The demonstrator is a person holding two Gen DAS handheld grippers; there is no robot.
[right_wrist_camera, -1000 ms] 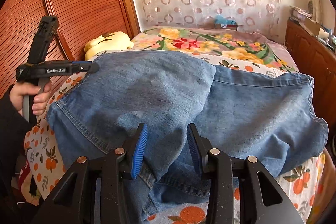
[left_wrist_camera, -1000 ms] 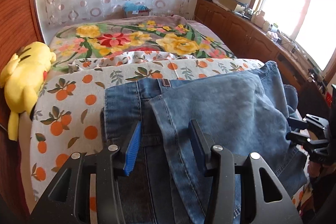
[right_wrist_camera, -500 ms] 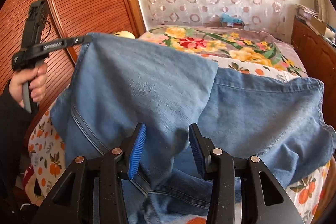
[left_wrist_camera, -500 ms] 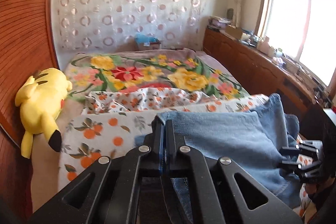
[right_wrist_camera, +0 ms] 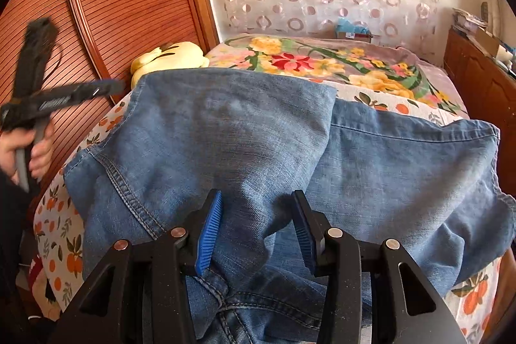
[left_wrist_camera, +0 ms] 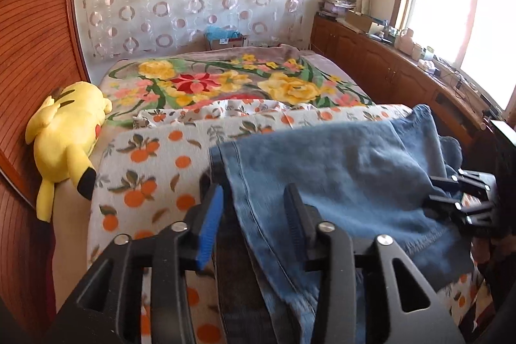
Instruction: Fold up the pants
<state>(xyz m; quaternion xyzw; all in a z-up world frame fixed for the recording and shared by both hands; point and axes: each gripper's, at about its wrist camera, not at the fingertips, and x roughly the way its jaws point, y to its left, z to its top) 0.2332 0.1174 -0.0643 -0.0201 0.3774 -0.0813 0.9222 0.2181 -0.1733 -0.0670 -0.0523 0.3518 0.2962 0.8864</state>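
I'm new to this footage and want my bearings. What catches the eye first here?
The blue jeans dominate, folded over themselves on the orange-print sheet at the near end of the bed. Next comes the bright yellow plush toy lying along the bed's left edge by the red wooden panel. Behind them spreads a big floral blanket.

Yellow plush toy [left_wrist_camera: 69,131] beside floral blanket [left_wrist_camera: 238,83]

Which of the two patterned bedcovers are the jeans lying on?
The white orange-print sheet nearest the camera carries the jeans; the big-flowered blanket lies beyond them.
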